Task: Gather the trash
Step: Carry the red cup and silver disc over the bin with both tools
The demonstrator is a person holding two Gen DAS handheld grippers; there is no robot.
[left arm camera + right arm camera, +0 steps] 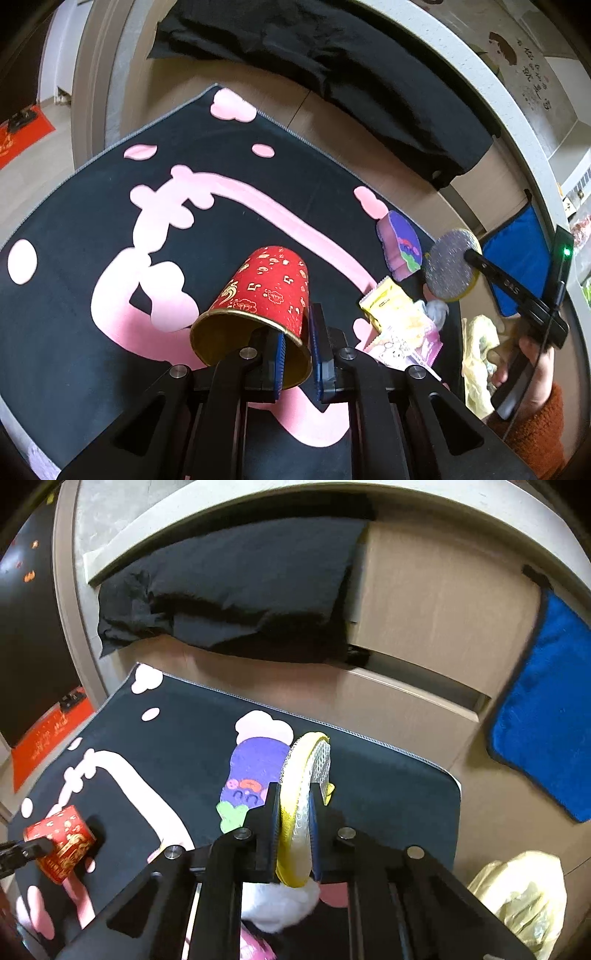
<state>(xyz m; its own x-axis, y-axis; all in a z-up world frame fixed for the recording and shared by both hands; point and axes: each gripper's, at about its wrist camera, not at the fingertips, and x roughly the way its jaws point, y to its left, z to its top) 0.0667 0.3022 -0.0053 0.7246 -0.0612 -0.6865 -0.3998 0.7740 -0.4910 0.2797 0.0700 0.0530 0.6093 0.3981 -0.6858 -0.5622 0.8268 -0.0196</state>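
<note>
Mid-collection over the dark mat [74, 221]: the left gripper [297, 345] pinches a red paper cup [266, 291] by its rim, the right gripper [293, 834] clamps a round scouring pad [306, 771], and both likely go next to the yellow bag [524, 897] off the mat's right edge.

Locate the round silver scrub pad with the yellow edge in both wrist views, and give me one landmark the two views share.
Left wrist view: the scrub pad is at the right, seen face-on, clamped at the tip of the right gripper.
Right wrist view: the pad is at centre, edge-on between the jaws.
Shared landmark: the purple sponge on the dark mat, just left of the pad.
</note>
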